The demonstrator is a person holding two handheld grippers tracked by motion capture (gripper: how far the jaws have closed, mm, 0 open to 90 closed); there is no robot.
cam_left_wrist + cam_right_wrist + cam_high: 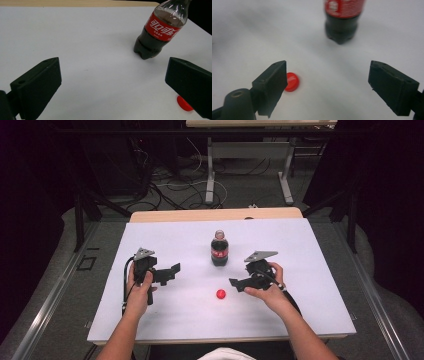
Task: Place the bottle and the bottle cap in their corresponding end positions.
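**Cap off, bottle open: the moment after set-down**

The cola bottle [219, 249] stands upright on the white table cover [310, 310], its neck open. The red cap [220, 294] lies flat just in front of the bottle, apart from it. The right gripper [234, 283] hangs near the cap with its jaws spread wide and nothing between them; the left gripper [176, 268] waits on the bottle's other side, jaws likewise wide and empty. Judged next step: withdraw the right gripper cleanly (lifting before swinging sideways), keeping both jaws clear of the bottle, which may tip easily.
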